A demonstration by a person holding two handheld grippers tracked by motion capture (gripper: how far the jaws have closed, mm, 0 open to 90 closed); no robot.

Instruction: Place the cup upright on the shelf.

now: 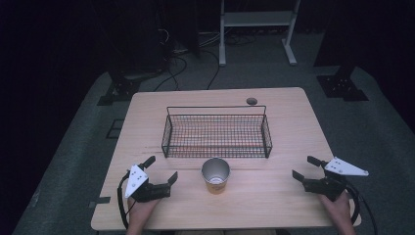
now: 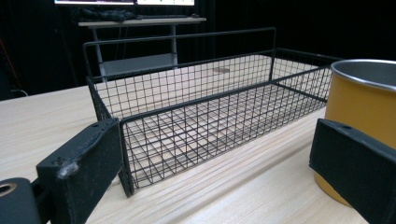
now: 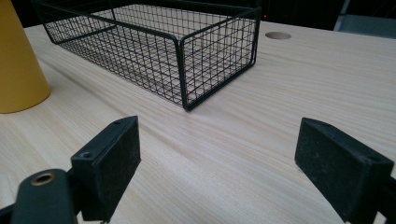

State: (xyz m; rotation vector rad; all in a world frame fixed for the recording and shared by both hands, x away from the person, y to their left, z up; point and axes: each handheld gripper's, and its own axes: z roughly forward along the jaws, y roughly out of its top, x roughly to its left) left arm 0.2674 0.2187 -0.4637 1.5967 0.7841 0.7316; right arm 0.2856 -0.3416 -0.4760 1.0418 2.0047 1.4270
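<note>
From above, spread jaws of both grippers flank the cup point(image 1: 215, 175); basket point(image 1: 217, 152) beyond.

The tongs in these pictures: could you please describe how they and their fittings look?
Both tongs, left and right, are black, with two flat, blocky rectangular jaws. Each carries a pale grey three-cornered plate on top; the left plate bears small dark dots. A black cable loops from each.

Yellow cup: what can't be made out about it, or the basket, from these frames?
- Cup base: in the left gripper view the near finger covers it.
- Cup rim and inside: cut off by the top edge of the right gripper view; from the high view, the inside is too small and dim to read.
- Wire basket right end: cut off by the cup in the left gripper view.
</note>
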